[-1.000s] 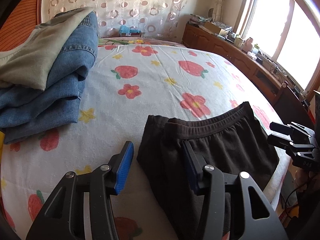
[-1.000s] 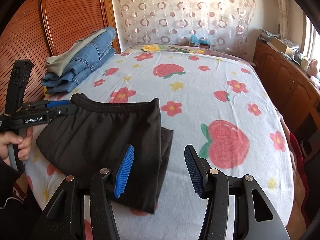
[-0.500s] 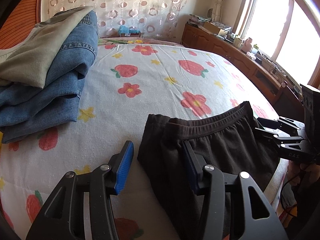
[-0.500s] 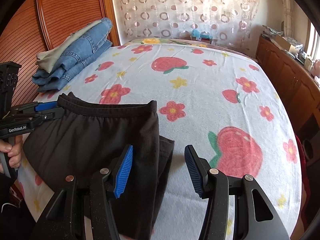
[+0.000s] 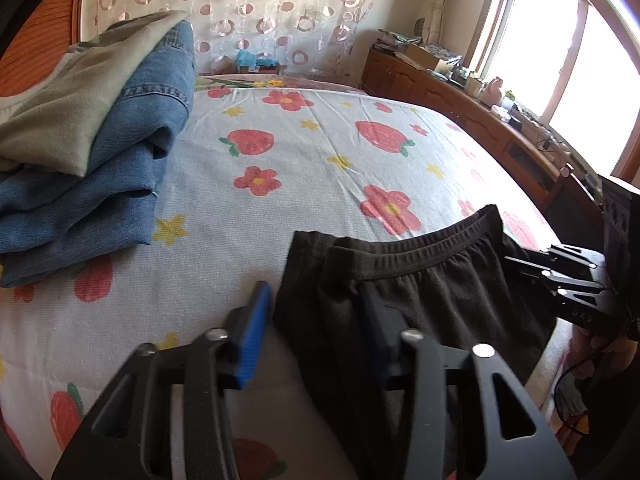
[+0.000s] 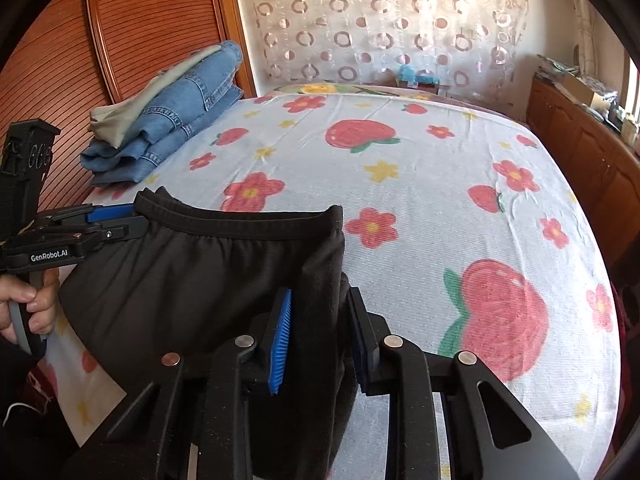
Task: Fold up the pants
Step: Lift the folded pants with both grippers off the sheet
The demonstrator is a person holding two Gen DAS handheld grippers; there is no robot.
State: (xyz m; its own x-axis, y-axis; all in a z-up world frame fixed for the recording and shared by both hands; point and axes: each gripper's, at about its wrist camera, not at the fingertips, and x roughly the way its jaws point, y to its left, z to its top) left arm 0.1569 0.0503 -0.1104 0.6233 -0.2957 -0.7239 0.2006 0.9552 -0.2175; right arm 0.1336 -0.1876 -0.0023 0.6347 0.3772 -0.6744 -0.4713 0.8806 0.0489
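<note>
On the near edge of the strawberry-print bed (image 6: 420,184) lies one pair of black pants (image 6: 192,280), folded. The left gripper (image 5: 316,320) and right gripper (image 6: 320,332), both closing, each have the pants' side edge between their fingers. "GenRobot.AI" is printed on the left one. Beyond sit three folded garments (image 5: 92,152), two denim.

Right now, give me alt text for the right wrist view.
The right gripper is closing its jaws on the side edge of the black pants on a fruit-print bedsheet; the left gripper is at the waistband's far corner.
</note>
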